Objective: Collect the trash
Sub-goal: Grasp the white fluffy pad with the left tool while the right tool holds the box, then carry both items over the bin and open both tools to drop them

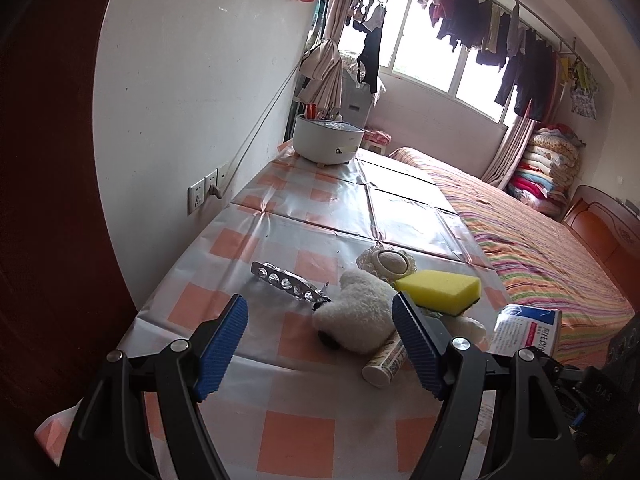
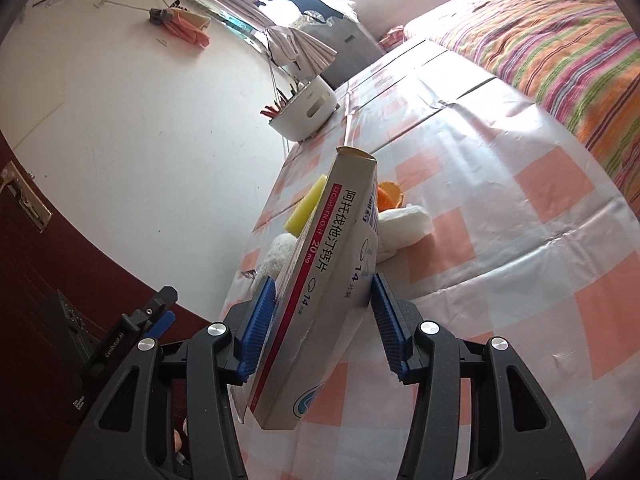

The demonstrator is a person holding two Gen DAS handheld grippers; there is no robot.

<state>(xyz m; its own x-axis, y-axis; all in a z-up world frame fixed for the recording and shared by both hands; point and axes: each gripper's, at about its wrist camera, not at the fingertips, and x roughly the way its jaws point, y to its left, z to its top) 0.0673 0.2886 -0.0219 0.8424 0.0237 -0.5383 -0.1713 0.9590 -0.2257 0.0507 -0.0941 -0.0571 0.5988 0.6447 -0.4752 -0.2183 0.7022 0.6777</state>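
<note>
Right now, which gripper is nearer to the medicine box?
Right. The right gripper has the medicine box between its fingers, above the table. The left gripper is open beside it, over the plush toy.

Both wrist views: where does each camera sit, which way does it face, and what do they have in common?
Left wrist: rides the left tool, open, looking along the table toward the window; blister pack, plush, sponge ahead.
Right wrist: rides the right tool, rolled sideways, gripping the box; left tool's edge shows.
Shared: box, sponge, plush, white pot, bed.
</note>
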